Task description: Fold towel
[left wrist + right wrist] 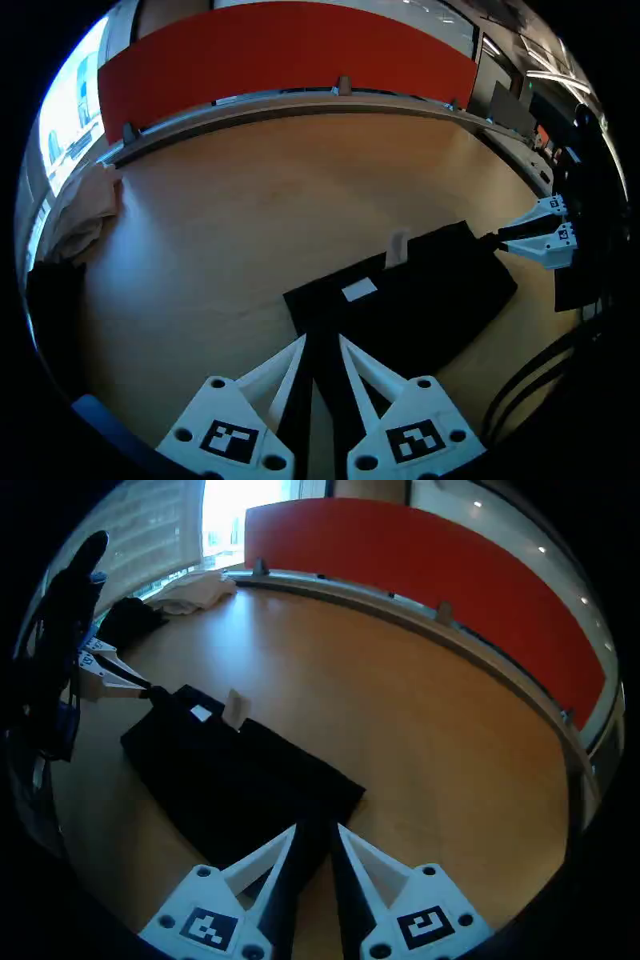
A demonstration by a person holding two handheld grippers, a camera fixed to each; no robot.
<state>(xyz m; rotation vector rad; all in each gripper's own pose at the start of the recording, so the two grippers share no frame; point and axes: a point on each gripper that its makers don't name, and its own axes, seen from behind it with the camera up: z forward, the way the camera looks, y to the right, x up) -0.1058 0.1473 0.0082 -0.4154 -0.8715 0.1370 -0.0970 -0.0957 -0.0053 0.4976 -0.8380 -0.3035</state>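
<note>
on a wooden table (240,224), a black towel (416,296) lies spread between two claws: the left gripper (323,342) pinches one end, the right gripper (315,830) is clamped on the opposite end.

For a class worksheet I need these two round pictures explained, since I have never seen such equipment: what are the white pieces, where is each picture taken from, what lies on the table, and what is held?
No robot here: the white pieces are hand-held tongs, one pair per hand, each carrying a camera. The left gripper view looks along the left tongs; the right gripper view looks along the right tongs. Each view also catches the other tongs farther off. On the wooden table lies a black towel, pinched by both tongs at opposite ends. A beige cloth lies near the table's far edge, before a red panel.
</note>
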